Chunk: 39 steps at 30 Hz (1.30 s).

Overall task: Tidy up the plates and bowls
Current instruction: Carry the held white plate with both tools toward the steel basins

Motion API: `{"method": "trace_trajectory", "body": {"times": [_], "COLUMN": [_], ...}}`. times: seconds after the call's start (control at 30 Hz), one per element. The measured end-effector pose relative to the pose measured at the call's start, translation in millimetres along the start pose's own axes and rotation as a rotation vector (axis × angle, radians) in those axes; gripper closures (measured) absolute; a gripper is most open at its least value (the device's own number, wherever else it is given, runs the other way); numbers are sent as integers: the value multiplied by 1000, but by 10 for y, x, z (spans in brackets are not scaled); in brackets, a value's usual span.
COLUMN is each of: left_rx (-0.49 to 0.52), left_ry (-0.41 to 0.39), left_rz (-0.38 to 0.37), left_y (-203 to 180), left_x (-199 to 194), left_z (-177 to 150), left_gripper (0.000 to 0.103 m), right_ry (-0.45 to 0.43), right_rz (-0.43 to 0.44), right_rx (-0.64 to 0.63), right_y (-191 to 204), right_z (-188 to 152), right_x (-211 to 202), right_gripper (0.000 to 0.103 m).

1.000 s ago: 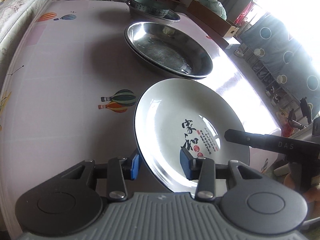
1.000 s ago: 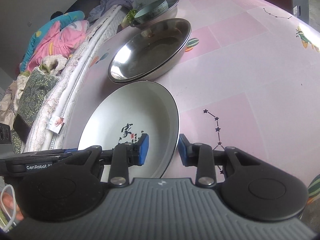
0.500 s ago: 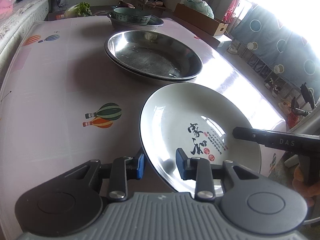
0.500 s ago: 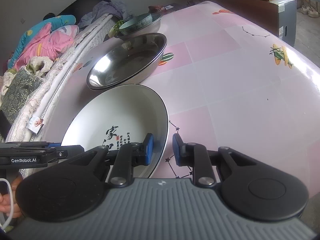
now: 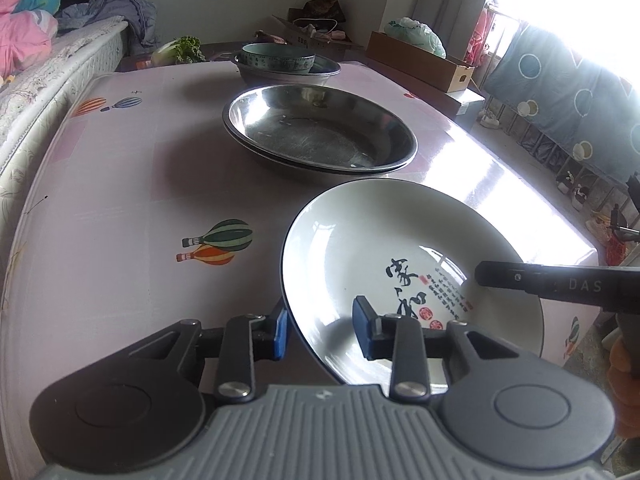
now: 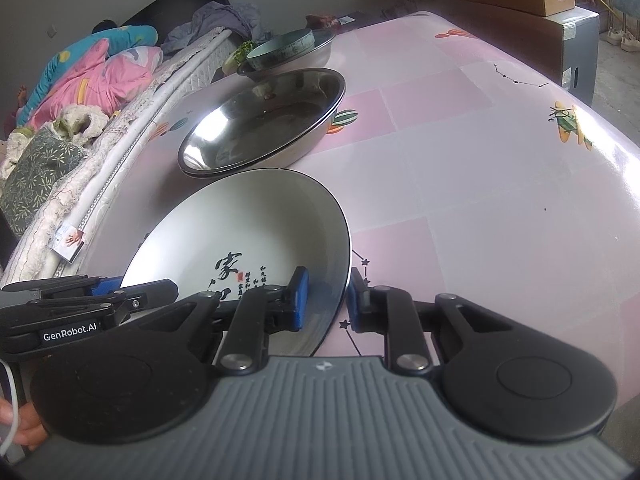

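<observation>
A white plate (image 5: 380,248) (image 6: 248,224) with a dark rim and black calligraphy sits at the near end of the pink table, its near side looking slightly raised. My left gripper (image 5: 320,332) is shut on the plate's left rim, one blue pad under the edge and one inside the dish. My right gripper (image 6: 326,298) is shut on the opposite rim in the same way. Each gripper shows in the other's view, the right gripper's finger (image 5: 560,284) over the plate and the left gripper (image 6: 100,292) at the plate's far side.
Just beyond the plate are stacked steel basins (image 5: 320,136) (image 6: 264,120). Further back a green bowl (image 5: 276,58) (image 6: 280,46) rests in another steel bowl. A bed (image 5: 24,80) borders one side of the table (image 5: 120,200). A cardboard box (image 5: 420,60) stands past the other side.
Both grippers' jaws have closed in on the plate's rim. Both views have tipped upward, showing more of the room, and the left gripper has shifted sideways along the table.
</observation>
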<state>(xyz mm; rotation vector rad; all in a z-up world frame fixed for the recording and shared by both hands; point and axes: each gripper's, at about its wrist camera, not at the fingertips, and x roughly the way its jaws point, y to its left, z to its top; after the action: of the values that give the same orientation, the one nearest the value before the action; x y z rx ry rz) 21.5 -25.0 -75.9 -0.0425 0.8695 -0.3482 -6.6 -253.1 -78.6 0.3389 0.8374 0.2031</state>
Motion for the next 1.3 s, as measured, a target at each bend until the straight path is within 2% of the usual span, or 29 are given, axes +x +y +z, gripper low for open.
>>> {"method": "trace_trajectory", "body": {"times": [0.43,1.3], "left_rx": [25,14], "left_ry": [21,44], "left_rz": [38,36], "left_y": [-45,-19], "left_x": [-6,47], "left_z": [50,100], "left_gripper": [71,70], "right_ry": [-1,15], "right_rz": [1,-10], "right_rx": [-4,-24], "right_y": [3,36], "right_z": [45,71], "right_x": [24,82], "right_gripper": [85,82]}}
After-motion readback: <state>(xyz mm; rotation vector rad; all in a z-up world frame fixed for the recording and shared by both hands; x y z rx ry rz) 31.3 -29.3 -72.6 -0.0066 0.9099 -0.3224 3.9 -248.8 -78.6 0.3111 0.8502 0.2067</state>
